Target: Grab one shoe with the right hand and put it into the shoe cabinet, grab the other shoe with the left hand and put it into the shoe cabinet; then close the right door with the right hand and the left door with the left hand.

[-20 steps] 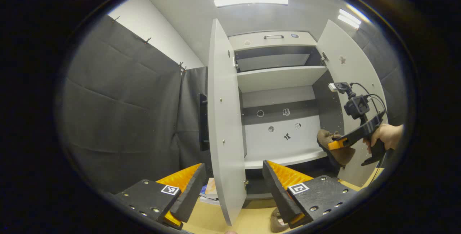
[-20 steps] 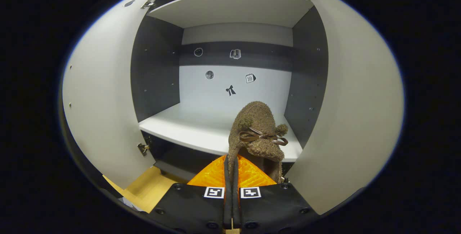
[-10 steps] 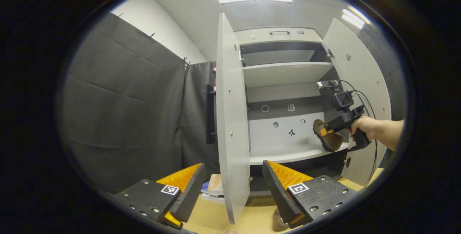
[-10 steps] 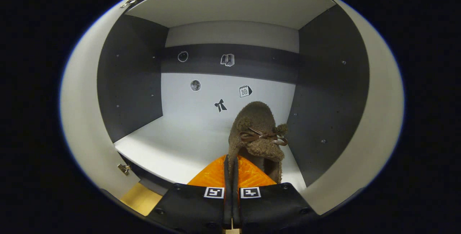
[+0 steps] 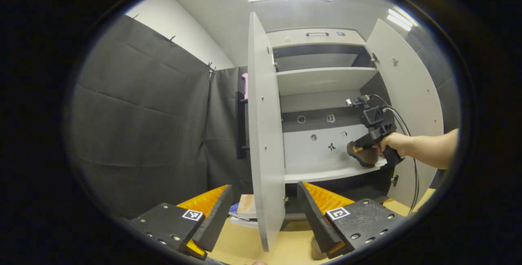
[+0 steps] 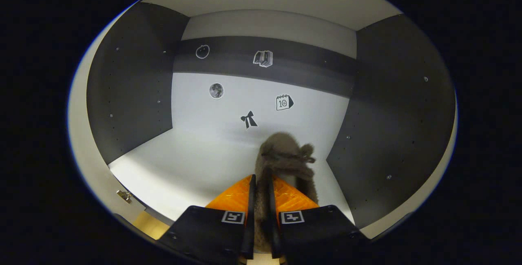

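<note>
Left gripper: low, near, fingers wide apart, holding nothing. Right gripper: one hand, forearm level, reaching into the grey two-door shoe cabinet; fingers slightly parted around one fuzzy brown slipper on the lower shelf, right side. Five stickers behind.

The right gripper fingers flank a brown fuzzy shoe over the cabinet shelf.
</note>
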Demonstrator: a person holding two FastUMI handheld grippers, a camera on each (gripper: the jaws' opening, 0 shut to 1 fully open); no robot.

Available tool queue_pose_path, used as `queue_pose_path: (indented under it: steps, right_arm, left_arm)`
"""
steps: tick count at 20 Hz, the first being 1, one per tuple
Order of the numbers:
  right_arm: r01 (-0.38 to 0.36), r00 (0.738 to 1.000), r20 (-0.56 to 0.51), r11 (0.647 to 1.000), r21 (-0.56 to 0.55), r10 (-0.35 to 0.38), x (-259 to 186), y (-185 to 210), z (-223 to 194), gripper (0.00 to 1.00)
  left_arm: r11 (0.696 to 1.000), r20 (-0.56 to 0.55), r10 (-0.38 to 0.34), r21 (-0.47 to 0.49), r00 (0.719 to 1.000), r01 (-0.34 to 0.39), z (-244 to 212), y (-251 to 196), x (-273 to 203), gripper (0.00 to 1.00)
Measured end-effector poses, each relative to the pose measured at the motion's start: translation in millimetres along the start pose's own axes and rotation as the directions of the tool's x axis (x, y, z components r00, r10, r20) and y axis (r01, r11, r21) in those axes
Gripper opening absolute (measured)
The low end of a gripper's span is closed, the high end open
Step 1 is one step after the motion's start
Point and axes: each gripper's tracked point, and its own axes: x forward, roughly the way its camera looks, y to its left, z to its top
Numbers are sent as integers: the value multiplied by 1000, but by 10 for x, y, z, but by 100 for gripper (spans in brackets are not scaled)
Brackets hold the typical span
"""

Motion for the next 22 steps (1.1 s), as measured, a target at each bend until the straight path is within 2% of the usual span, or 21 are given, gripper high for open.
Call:
queue_pose_path:
  steps: [1,2,3,7,14,17,22]
  right_arm:
    - [13,1000,14,1000,-12,-13,-3,-15,36,29]
    - [22,999,32,999,-24,-21,-58,-26,68,41]
    - [23,998,52,999,-26,-22,-114,-24,112,58]
    - [26,990,135,999,23,-29,-477,-83,233,98]
    - [13,963,269,999,48,-25,-1340,-230,245,97]
    - [5,957,288,998,61,-22,-1654,-288,142,97]
    - [-17,942,335,998,60,-4,-2101,-300,-15,97]
  left_arm:
    - [1000,-1,-3,0,1000,3,-6,-6,-1,86]
    - [1000,-2,-8,-2,1000,8,2,-17,-3,86]
    - [1000,-3,-16,-2,1000,16,2,-29,-14,100]
    - [998,-5,-59,4,998,59,-21,-132,-62,100]
    - [985,-38,-173,-21,984,172,-83,-323,-107,100]
    - [971,-66,-239,-44,969,237,-120,-423,-185,100]
    - [947,-140,-320,-83,937,311,-440,-571,-113,100]
